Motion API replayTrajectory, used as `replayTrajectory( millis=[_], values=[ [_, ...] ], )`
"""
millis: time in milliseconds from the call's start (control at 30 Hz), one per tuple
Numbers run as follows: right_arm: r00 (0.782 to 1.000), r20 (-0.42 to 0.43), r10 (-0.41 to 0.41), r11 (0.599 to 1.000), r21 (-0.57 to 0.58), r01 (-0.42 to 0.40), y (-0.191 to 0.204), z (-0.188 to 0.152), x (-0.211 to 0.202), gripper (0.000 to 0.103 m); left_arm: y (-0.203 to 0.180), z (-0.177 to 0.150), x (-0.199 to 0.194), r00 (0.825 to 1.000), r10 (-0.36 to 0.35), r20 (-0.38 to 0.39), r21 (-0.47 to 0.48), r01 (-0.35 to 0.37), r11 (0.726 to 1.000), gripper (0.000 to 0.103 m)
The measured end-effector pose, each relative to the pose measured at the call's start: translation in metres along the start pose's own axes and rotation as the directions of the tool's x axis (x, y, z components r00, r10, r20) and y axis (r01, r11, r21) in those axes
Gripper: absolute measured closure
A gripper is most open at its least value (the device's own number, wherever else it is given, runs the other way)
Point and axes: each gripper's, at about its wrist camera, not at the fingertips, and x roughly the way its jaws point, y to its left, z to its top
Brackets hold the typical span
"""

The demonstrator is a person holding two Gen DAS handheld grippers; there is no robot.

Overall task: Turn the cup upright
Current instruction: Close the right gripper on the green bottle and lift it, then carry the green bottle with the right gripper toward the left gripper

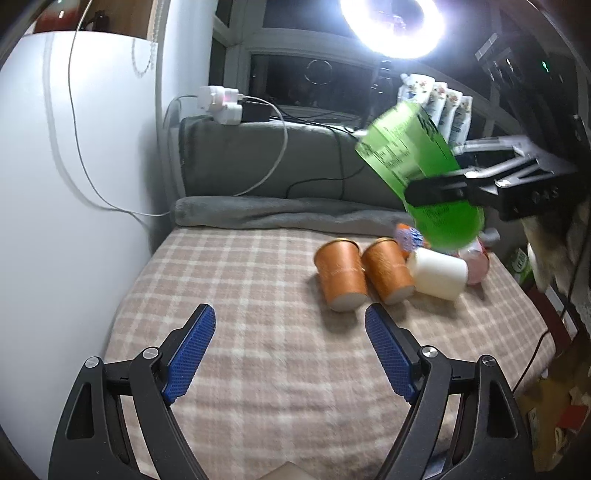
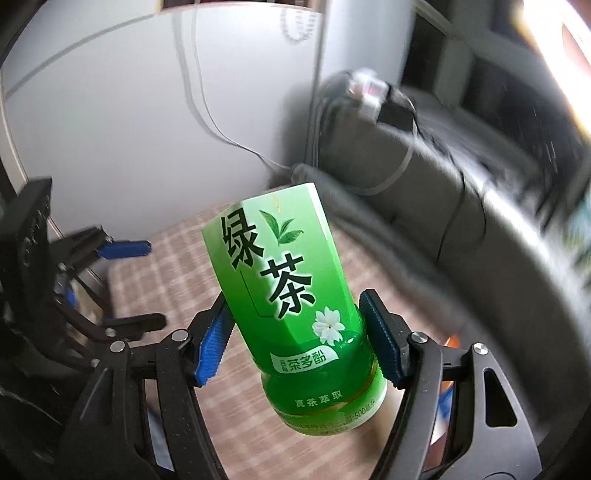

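Ring light (image 1: 392, 26) glare, dim room, motion blur, fisheye edges

Left gripper (image 1: 290, 321) low in front, blue pads (image 1: 192, 350) spread wide, nothing between them, above a checked blanket (image 1: 258, 369). Two orange cups (image 1: 341, 275) lying on their sides toward the blanket's far right, touching, closed bases facing the camera. White cup (image 1: 437, 273) on its side just right of them, against a pink thing (image 1: 478, 264). Green bottle (image 1: 417, 170) tilted in the air above the cups, clamped across its lower part by the right gripper (image 1: 436, 192) reaching in from the right edge. Grey cushion (image 1: 258, 162) along the far edge, white plugs (image 1: 221, 103) on top. Ring light (image 1: 391, 26) glaring above.
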Motion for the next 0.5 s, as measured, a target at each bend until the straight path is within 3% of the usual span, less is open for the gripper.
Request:
replayTrajectory(
  millis=[100,167,333,467,500],
  values=[
    [0.998,-0.014,0.054,0.984,0.172,-0.050,-0.009,-0.034,0.008,0.033,-0.011,-0.010,-0.004,0.999,-0.031,-0.012,0.011,0.031,0.999,0.020],
    [0.995,-0.028,0.100,0.950,0.300,-0.087,-0.017,-0.061,0.018,0.033,-0.014,-0.015,-0.002,0.998,-0.060,-0.030,0.007,0.061,0.998,0.020],
    [0.982,-0.046,0.186,0.818,0.561,-0.128,-0.048,-0.115,0.053,0.033,-0.022,-0.022,0.011,0.987,-0.133,-0.095,-0.039,0.130,0.991,0.020],
    [0.970,-0.049,0.236,0.723,0.676,-0.142,-0.065,-0.135,0.077,0.033,-0.030,-0.023,0.020,0.978,-0.162,-0.129,-0.055,0.156,0.986,0.020],
    [0.970,-0.050,0.239,0.716,0.683,-0.141,-0.067,-0.138,0.081,0.033,-0.032,-0.023,0.022,0.976,-0.169,-0.137,-0.058,0.162,0.985,0.020]
  ],
)
